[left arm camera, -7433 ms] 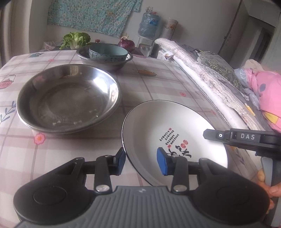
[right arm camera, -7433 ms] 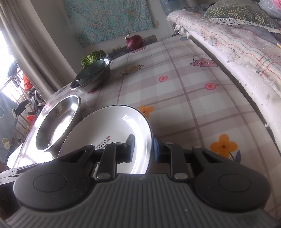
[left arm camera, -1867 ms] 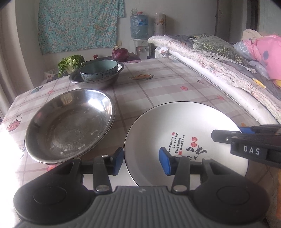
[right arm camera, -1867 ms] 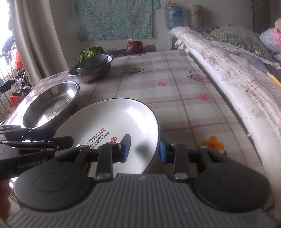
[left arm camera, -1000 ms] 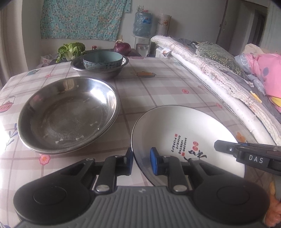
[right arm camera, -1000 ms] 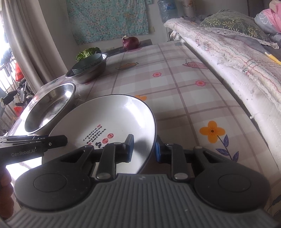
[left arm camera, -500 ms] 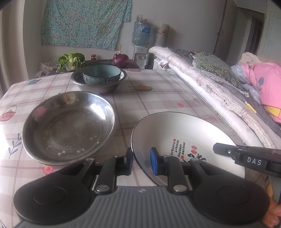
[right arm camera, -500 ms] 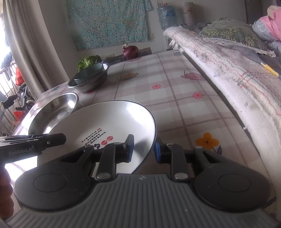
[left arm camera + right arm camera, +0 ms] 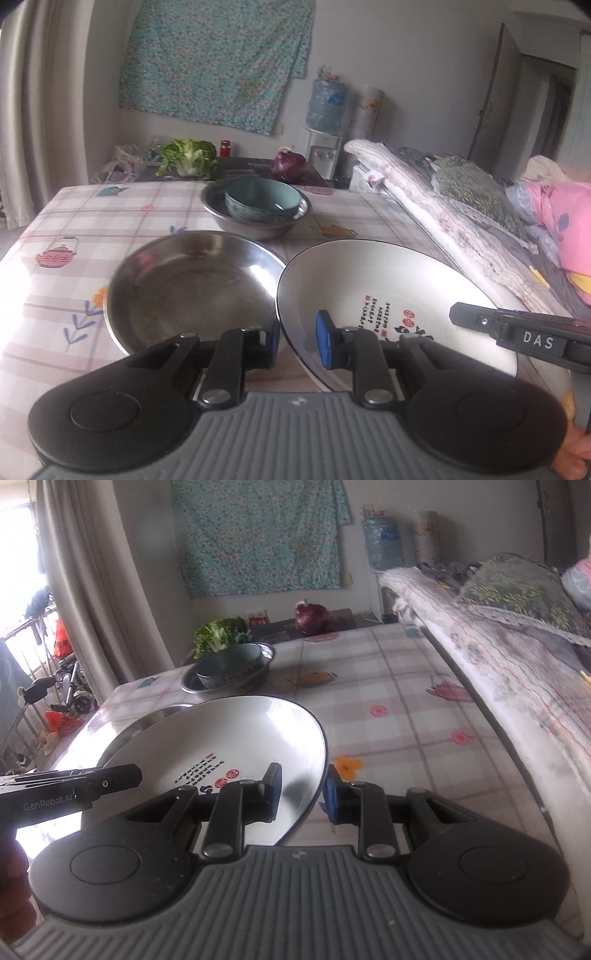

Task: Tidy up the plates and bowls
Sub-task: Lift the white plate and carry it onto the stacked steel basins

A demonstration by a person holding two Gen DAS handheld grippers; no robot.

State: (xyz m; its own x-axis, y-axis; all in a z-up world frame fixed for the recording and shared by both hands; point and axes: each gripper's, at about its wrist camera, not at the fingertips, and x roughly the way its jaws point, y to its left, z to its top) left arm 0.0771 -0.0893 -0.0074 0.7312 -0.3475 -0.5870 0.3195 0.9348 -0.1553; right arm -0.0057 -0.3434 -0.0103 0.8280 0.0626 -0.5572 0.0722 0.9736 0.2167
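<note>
Left-wrist view: left gripper (image 9: pixel 295 341) clamps the near-left rim of a white plate (image 9: pixel 388 291), right of a steel pan (image 9: pixel 192 288). Right-wrist view: right gripper (image 9: pixel 303 794) clamps the plate's (image 9: pixel 240 738) near-right rim, plate raised above the checked tablecloth (image 9: pixel 388 709).

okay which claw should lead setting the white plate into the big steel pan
Left, probably. Both claws grip the white plate, but the left claw holds the rim beside the steel pan; the right claw holds the far rim.
</note>
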